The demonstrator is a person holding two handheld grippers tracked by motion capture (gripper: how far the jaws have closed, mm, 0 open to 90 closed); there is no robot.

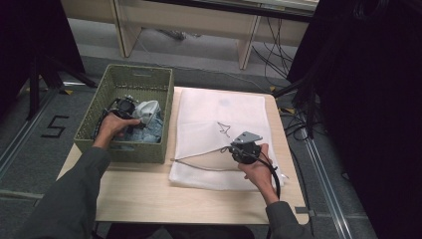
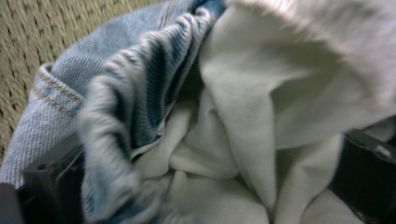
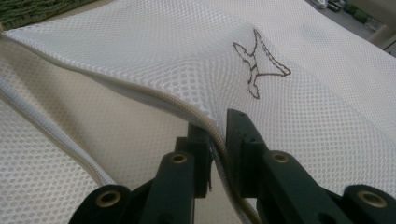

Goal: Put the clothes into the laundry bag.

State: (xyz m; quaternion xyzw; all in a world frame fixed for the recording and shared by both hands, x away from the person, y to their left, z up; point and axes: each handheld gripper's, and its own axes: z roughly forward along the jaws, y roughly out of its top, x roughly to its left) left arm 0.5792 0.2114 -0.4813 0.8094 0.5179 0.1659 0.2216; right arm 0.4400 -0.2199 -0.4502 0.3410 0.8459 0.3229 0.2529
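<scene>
Pinching the mesh bag [image 3: 299, 107] edge, right gripper [image 3: 217, 140] lifts its opening.

The high view looks down over the surface [image 1: 149, 194]; one tool view sits close inside the woven basket [image 1: 119, 79], the other close beside it on the mesh laundry bag [image 3: 299, 121].

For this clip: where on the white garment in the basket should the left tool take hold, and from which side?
Best guess: grip the raised fold of the white garment where it bunches up beside the jeans, coming straight down from above. The woven basket walls block a sideways approach, and the fold stands proud enough for the left tool to straddle it, as its jaws already do in the left gripper view.
</scene>
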